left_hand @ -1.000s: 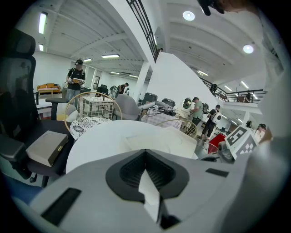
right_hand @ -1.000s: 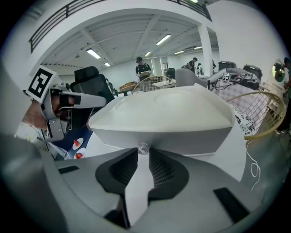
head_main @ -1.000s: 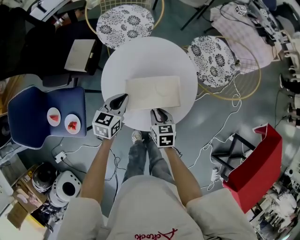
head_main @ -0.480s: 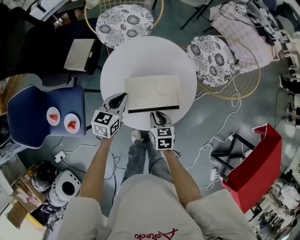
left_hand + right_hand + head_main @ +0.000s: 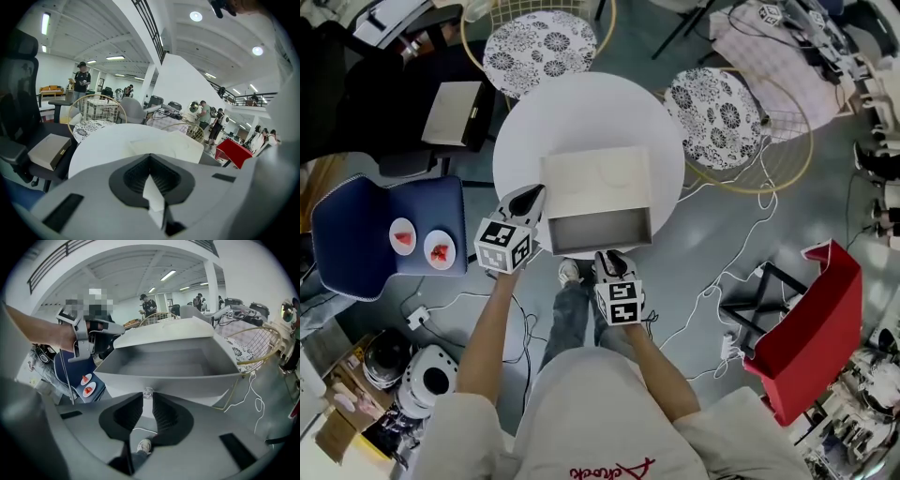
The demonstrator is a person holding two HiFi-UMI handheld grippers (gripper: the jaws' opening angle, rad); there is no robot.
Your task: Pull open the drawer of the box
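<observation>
A cream box [image 5: 595, 178] sits on the round white table [image 5: 581, 103]. Its drawer [image 5: 598, 230] stands pulled out toward me, past the table's near edge, and it is empty inside. My right gripper [image 5: 612, 255] is at the middle of the drawer's front. In the right gripper view its pads are shut on the small clear knob [image 5: 148, 392] below the drawer's front wall [image 5: 173, 380]. My left gripper [image 5: 530, 197] rests by the box's near left corner, jaws together and holding nothing. The left gripper view looks over the table [image 5: 103, 145] at the box [image 5: 178, 145].
Two wire chairs with patterned cushions [image 5: 532, 47] [image 5: 717, 105] stand behind the table. A blue chair [image 5: 356, 244] at the left carries two small plates [image 5: 417, 244]. A flat beige box [image 5: 455, 111] lies on a black seat. Cables trail on the floor; a red bin [image 5: 811, 328] stands at the right.
The drawer was shut a second ago, then a crack open, and is now drawn far out. My right gripper came back toward me with it. The left gripper stayed by the box.
</observation>
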